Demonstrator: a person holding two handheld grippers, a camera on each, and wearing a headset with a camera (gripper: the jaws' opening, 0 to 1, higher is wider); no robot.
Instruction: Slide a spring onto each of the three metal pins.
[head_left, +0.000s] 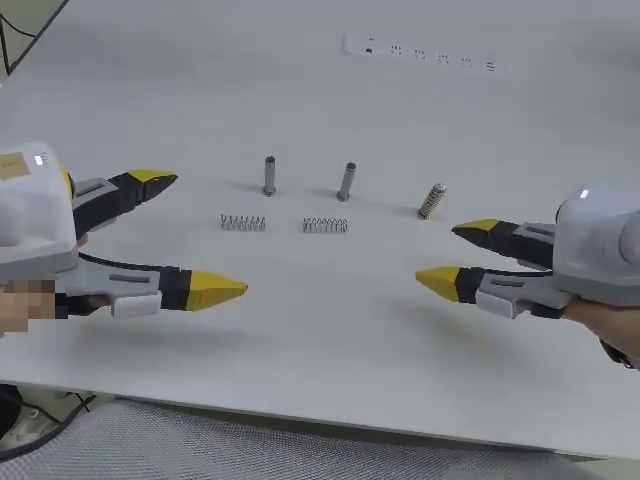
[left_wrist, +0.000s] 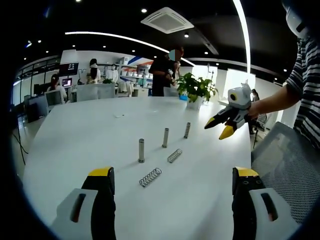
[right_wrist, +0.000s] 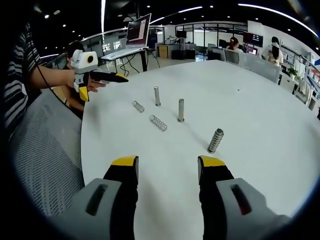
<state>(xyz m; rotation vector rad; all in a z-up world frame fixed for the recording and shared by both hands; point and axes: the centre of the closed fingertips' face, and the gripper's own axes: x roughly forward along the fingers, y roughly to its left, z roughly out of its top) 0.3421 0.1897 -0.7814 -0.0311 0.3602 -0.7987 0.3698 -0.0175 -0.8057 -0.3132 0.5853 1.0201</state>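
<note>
Handling the 2 loose springs: I judge them very light, thin-wired and bouncy, likely to roll, squash or flick away under a hard pinch.
Hold point: across the coil near 1 end, lightly, leaving the other end's bore free for the pin (my judgement, untested).
Left spring (head_left: 243, 222): fine silvery coil with open turns, lying flat on the white table (head_left: 330, 340) just in front of the left pin (head_left: 270, 175), not touching it.
Middle spring (head_left: 325, 225): same look, lying flat just in front of the middle pin (head_left: 347, 182), apart from it.
Look of the 2 bare pins: short grey metal cylinders standing on end, smooth and stiff; I expect either could tip if knocked.
Right pin (head_left: 432, 200): already wears a spring, coils wrapped round it from the base to near the top.
Left gripper (head_left: 207, 233): jaws spread wide, holding nothing, above the table beside the left spring.
Right gripper (head_left: 437, 253): jaws parted, empty, near the right pin and on my side of it.
Tally: 1 of 3 pins sprung, 2 left.
</note>
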